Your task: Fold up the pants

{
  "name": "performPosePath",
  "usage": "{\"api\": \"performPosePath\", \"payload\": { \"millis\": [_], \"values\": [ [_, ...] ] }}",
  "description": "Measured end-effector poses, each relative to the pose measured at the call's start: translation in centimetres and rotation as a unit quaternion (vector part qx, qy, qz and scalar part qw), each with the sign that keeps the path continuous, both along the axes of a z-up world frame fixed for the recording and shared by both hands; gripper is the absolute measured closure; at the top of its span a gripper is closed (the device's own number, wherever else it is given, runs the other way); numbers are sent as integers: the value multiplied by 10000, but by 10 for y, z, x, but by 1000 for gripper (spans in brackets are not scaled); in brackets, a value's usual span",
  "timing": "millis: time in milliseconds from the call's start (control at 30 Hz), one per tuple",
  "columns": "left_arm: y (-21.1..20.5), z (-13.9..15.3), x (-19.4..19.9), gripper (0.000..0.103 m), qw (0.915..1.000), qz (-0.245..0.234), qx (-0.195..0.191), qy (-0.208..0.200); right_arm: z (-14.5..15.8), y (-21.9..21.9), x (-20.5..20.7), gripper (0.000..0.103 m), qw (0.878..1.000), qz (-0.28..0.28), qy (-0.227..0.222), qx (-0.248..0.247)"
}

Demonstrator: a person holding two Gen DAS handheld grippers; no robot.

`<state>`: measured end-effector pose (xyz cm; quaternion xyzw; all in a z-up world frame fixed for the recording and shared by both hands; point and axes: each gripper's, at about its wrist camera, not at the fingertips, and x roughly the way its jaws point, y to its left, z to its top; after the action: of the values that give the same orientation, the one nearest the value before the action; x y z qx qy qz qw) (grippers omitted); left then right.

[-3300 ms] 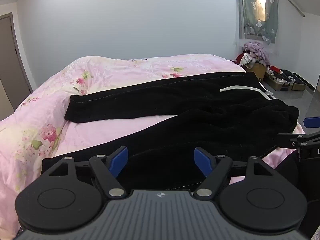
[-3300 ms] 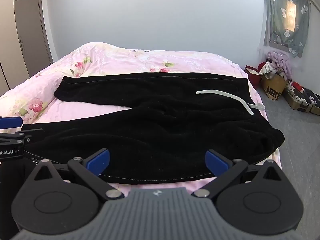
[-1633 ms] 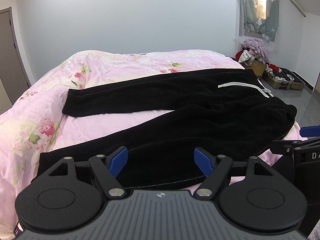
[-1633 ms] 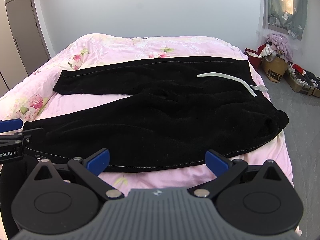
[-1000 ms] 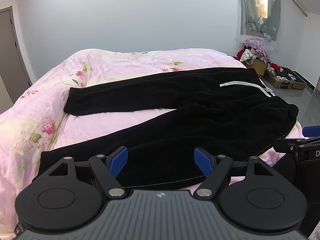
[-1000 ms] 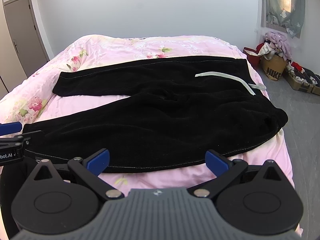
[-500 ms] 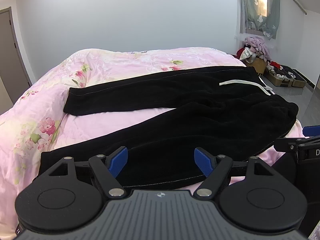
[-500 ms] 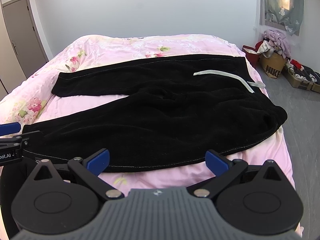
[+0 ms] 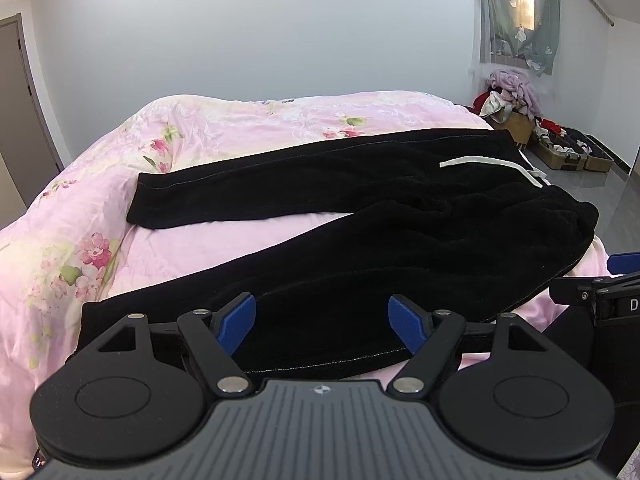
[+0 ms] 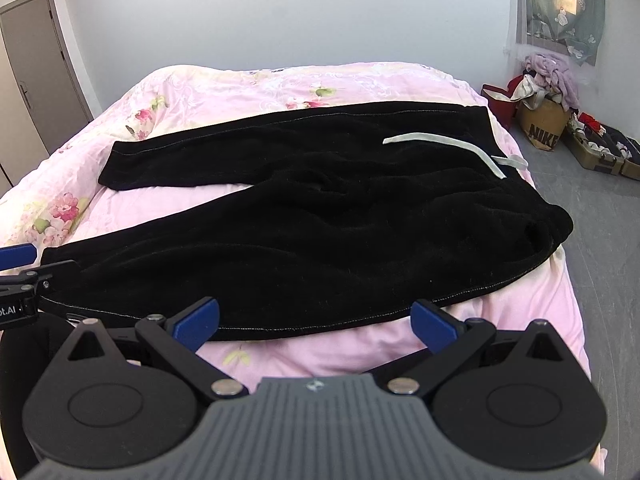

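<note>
Black pants (image 9: 360,216) (image 10: 320,216) lie spread on a pink floral bedspread (image 9: 100,216) (image 10: 120,128), legs pointing left and splayed apart, waistband at the right. A white drawstring (image 9: 492,166) (image 10: 448,146) rests near the waist. My left gripper (image 9: 322,318) is open, hovering over the near leg close to its lower hem edge. My right gripper (image 10: 316,326) is open, just short of the near leg's edge, over pink bedding. Neither holds anything. Each gripper shows at the edge of the other's view.
A grey door (image 10: 36,64) stands at the left. On the floor to the right are a cardboard box piled with clothes (image 10: 544,120) and an open suitcase (image 10: 604,148). A curtained window (image 9: 520,16) is on the right wall. The bed's right edge drops to grey floor (image 10: 600,240).
Both grippers have drifted only slightly; the right view has pulled back a little, showing more pink bedding before the pants. The pants have not moved and the jaws stay as they were.
</note>
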<state>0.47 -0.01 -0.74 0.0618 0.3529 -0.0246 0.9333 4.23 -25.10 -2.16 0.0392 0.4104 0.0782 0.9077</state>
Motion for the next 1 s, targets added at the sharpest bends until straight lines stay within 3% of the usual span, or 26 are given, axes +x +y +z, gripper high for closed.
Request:
{"api": "performPosePath", "payload": {
  "millis": [333,600,667,733,833,1000],
  "values": [
    [23,-6,11,14,9995,-53,301,76,-11,-5,13,5,9996,77,106,-249],
    [87,-10,33,24,9952,-343,819,424,-31,-36,48,5,9948,586,-104,-822],
    [105,-13,37,24,9925,-430,1021,517,-35,-48,62,8,9941,661,-44,-863],
    [122,-17,42,25,9898,-556,1138,656,-39,-61,77,19,9939,741,116,-810],
    [147,-27,51,25,9815,-905,1426,902,-48,-74,99,28,9904,956,351,-939],
    [180,-57,64,25,9508,-1384,2292,1561,-65,-91,136,34,9796,1242,674,-1427]
  ]
}}
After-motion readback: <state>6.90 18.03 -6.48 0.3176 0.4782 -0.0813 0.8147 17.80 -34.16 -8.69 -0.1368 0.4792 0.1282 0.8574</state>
